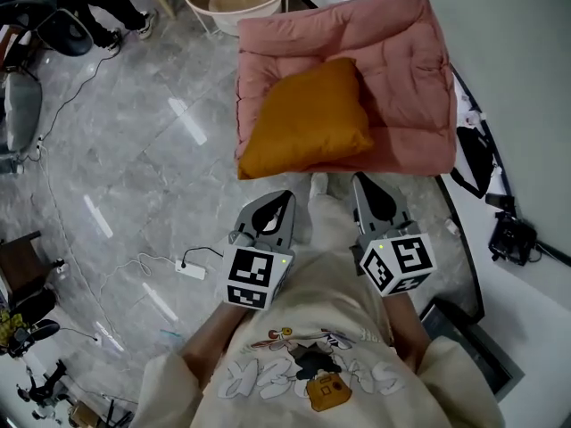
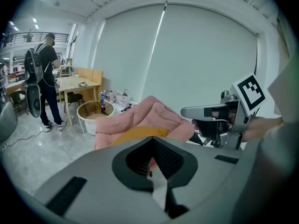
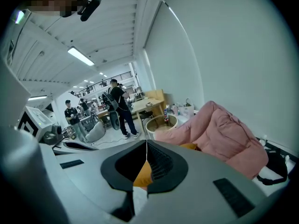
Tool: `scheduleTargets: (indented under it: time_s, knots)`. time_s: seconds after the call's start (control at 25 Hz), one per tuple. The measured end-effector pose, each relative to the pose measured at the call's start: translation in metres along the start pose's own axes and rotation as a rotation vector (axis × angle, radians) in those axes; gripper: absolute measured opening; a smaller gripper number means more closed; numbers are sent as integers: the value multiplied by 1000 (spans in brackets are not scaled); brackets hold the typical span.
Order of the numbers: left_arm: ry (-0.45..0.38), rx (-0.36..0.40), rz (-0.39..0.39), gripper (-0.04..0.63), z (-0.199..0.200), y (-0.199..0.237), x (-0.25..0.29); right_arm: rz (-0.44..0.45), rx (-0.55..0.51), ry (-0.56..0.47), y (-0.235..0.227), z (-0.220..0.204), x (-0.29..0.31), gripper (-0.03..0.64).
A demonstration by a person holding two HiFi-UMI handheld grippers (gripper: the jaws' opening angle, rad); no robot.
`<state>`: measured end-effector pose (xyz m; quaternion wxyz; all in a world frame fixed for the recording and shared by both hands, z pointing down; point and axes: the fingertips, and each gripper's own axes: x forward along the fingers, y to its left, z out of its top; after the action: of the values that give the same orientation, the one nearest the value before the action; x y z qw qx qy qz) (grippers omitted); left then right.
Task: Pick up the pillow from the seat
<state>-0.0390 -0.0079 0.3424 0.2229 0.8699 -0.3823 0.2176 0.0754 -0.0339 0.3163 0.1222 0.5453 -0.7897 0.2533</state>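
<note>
Ahead, and apart from both tools, the orange pillow (image 1: 308, 119) lies flat on the pink seat (image 1: 406, 52), set toward the seat's left and near side. Its lower left corner hangs just past the seat's front edge. The pillow is close to square and sits turned like a diamond. Its near edge runs crosswise in front of the grippers, from that low left corner up to a right corner.

The left gripper (image 1: 284, 200) has its jaws pressed together with nothing between them. It points up the head view at about the middle of that near edge. The right gripper (image 1: 361, 184) is likewise closed and empty, and it lines up with the pillow's right corner rather than its body. Neither touches fabric yet; a strip of floor (image 1: 134, 150) and the seat's front border lie between.

The two look about equally near. The left seems better centred for a bite on the edge, while the right would need to swing inward. Either would have to spread its jaws first.
</note>
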Motion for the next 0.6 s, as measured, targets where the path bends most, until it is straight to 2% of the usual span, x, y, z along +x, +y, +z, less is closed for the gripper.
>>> scheduleTargets:
  time_s: [0.16, 0.44, 0.52, 0.6]
  knots:
    - [29, -11, 8, 5, 9, 5, 20, 21, -7, 28, -20, 9, 19, 23]
    - [86, 3, 26, 5, 9, 4, 53, 37, 60, 81, -52, 0, 39, 38]
    - [102, 4, 27, 5, 8, 2, 61, 62, 78, 113, -54, -8, 45, 154]
    - [114, 12, 27, 5, 7, 0, 67, 74, 90, 143, -58, -17, 49, 218]
